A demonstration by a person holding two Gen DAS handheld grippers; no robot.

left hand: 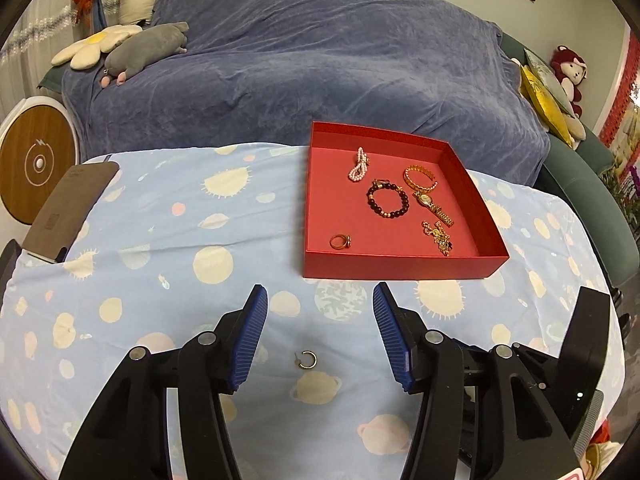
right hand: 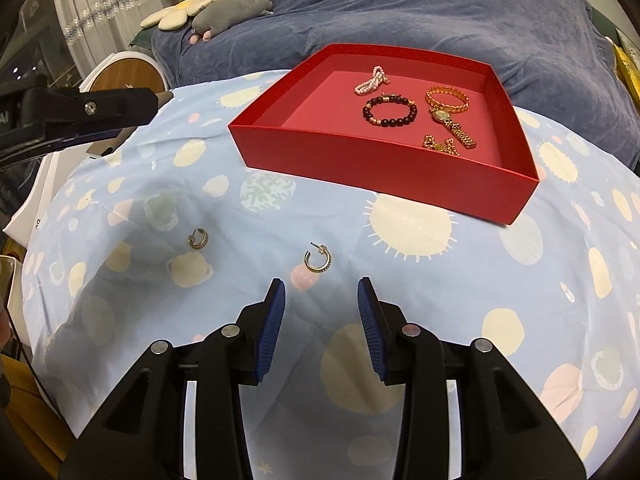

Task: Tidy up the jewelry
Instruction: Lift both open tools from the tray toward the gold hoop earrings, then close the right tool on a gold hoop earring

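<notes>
Spread-jawed and empty, the left gripper [left hand: 320,292] hovers over a hoop earring [left hand: 306,359] whose gap faces left, the likewise released right gripper [right hand: 321,286] near a second earring [right hand: 317,261], bare tablecloth [right hand: 460,300] around both.

Red tray [left hand: 400,268], pale-blue planet-print cloth [left hand: 160,216], blue-padded black claws [right hand: 320,292].
</notes>
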